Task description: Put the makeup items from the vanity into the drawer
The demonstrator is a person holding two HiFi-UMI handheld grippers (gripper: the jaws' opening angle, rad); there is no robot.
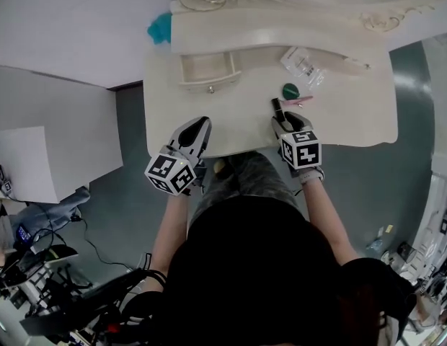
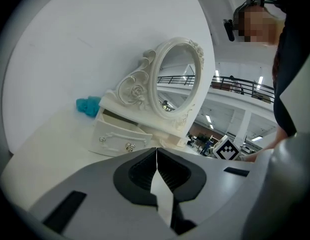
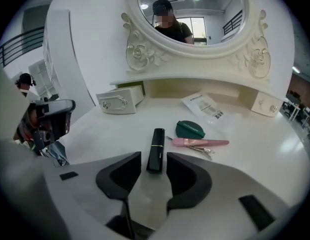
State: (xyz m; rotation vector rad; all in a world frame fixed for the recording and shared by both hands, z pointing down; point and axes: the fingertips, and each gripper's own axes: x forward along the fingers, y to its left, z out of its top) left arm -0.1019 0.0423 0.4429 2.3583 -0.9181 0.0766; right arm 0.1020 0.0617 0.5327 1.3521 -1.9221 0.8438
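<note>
Right gripper (image 3: 154, 160) has its jaws apart w/ the near end of the black lipstick tube (image 3: 155, 151) between the tips, pads not pressing on it afaict. Tube lies flat on the white vanity top (image 1: 353, 114), near the front edge, right of centre. Just beyond it there's a green compact (image 3: 190, 129) and a pink hair clip (image 3: 201, 142), w/ a clear packet (image 3: 207, 106) farther back. The little drawer (image 1: 209, 69) is pulled open at the far left, well apart from the tube. Left gripper (image 2: 156, 154) is closed tight w/ nothing in it, at the near edge on the left. Some teal thing (image 1: 160, 27) sits at the far left corner.
</note>
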